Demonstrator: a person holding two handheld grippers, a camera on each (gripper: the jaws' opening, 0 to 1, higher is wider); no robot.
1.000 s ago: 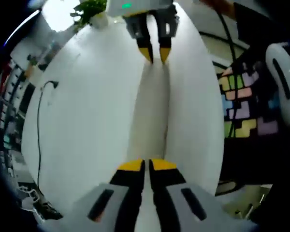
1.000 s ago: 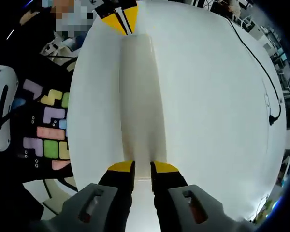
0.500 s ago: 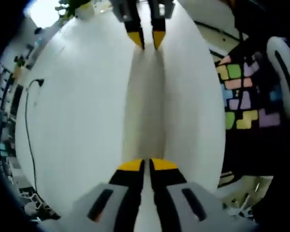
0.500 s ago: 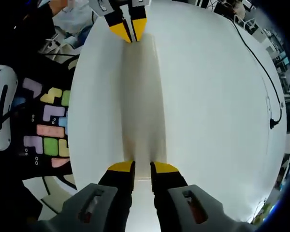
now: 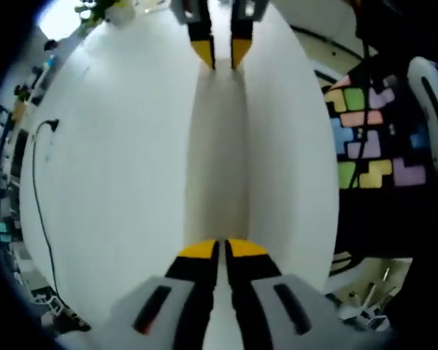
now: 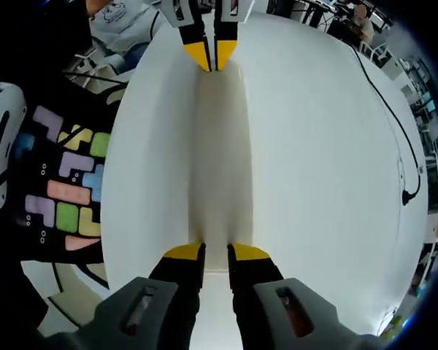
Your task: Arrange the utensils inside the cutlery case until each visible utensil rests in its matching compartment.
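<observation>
Between the two grippers' yellow-tipped jaws lies a long, narrow, closed white cutlery case (image 5: 217, 153) on a round white table (image 5: 117, 168). At one end the left gripper (image 5: 223, 249) pinches it, jaws nearly together; at the other the right gripper (image 6: 217, 252) clamps it with a narrow gap. A thin black cable (image 6: 394, 124) lies right of the right jaws.

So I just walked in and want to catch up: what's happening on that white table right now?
A person holds two tongs at opposite ends of a long, narrow cream case lying on the white table. The right tongs straddle the near end in the right gripper view, slightly apart, while the left tongs meet the far end. In the left gripper view, the left tongs' tips look nearly closed. No utensils can be made out; a black cable crosses the table.
</observation>
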